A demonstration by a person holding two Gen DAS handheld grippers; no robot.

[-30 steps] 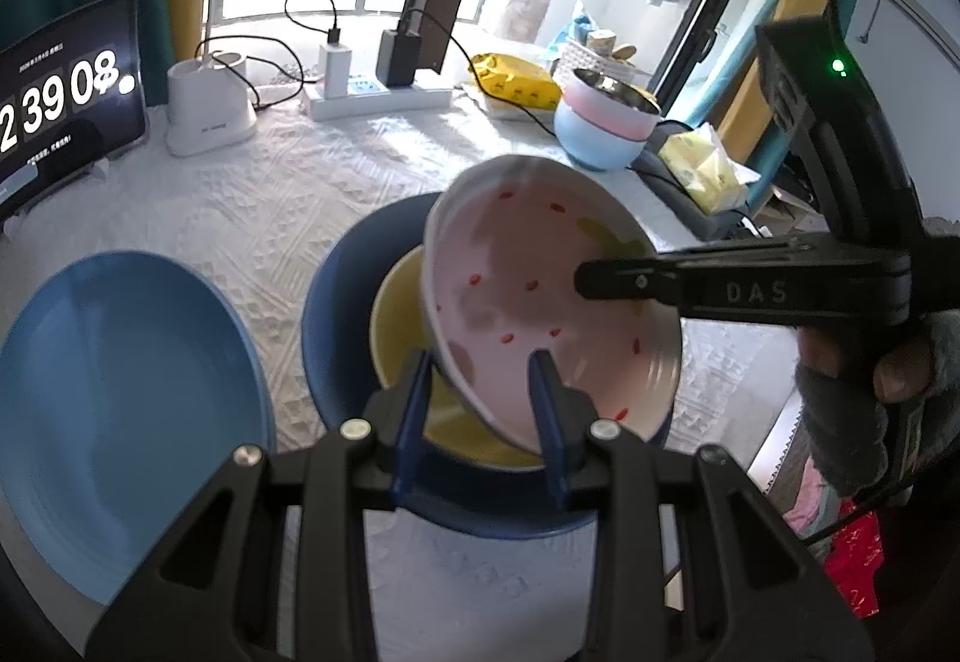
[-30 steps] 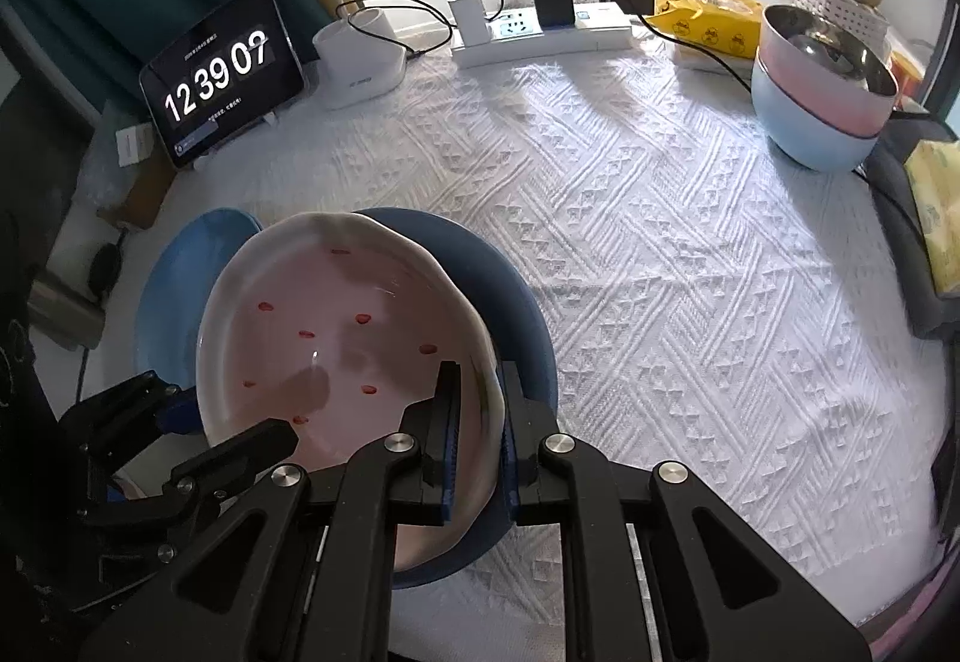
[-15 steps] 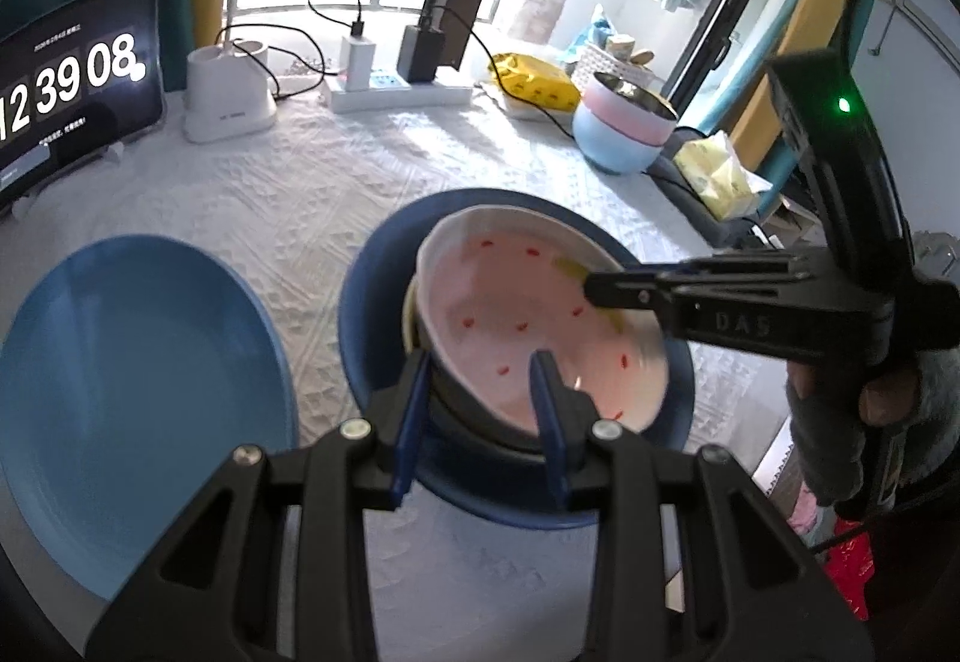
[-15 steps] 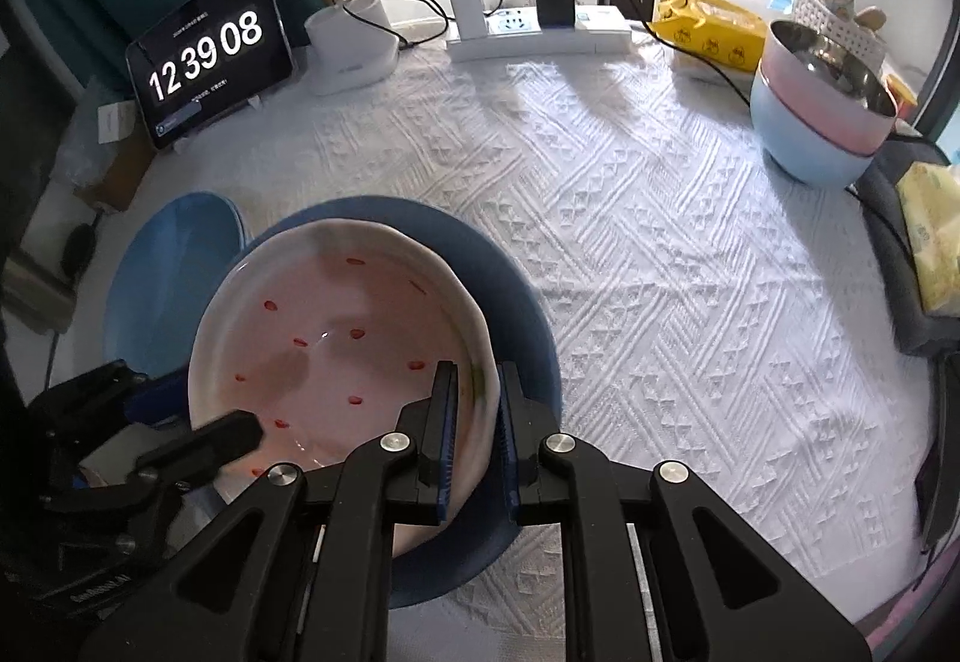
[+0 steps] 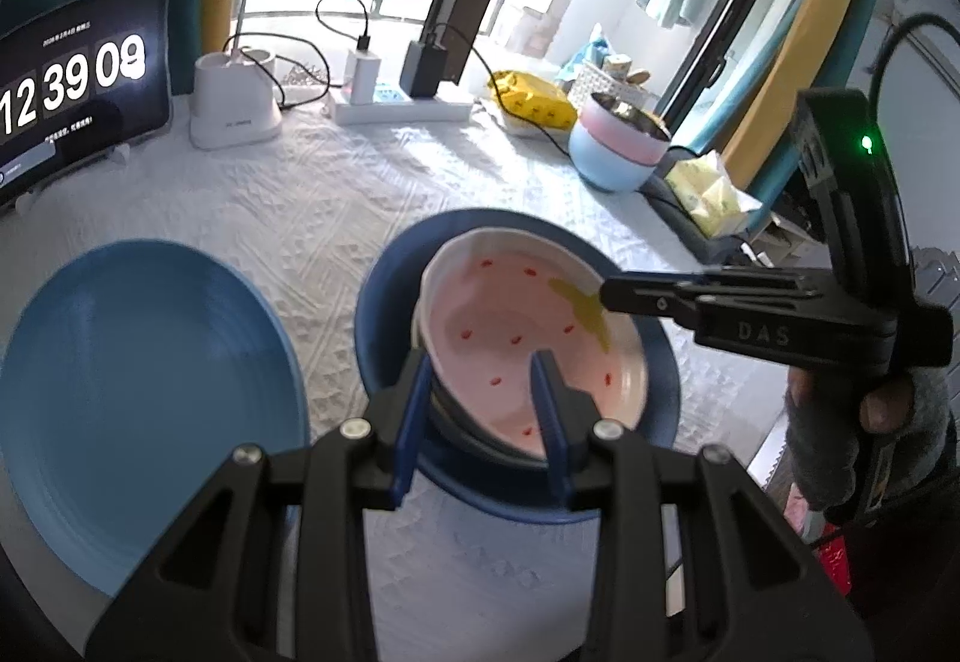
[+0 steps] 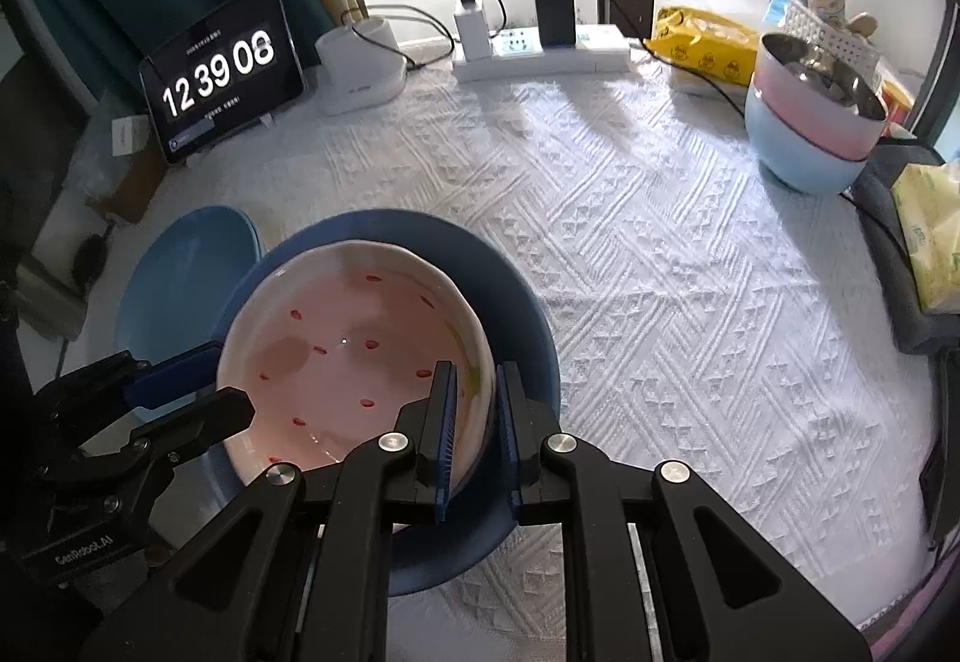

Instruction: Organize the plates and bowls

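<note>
A pink bowl with red specks sits nested on another bowl, inside a dark blue plate. My left gripper is open, its jaws astride the bowl's near rim without clamping it. My right gripper is open a little, with the bowl's rim between its jaws. A light blue plate lies on the cloth to the left of the stack.
A pink bowl stacked in a light blue bowl stands at the far right. A clock tablet, a white charger base, a power strip and a yellow pack line the far edge. Tissues lie at the right edge.
The pink bowl has come down from a tilted, raised hold and now rests level in the stack. My right gripper's jaws have parted slightly from the rim.
</note>
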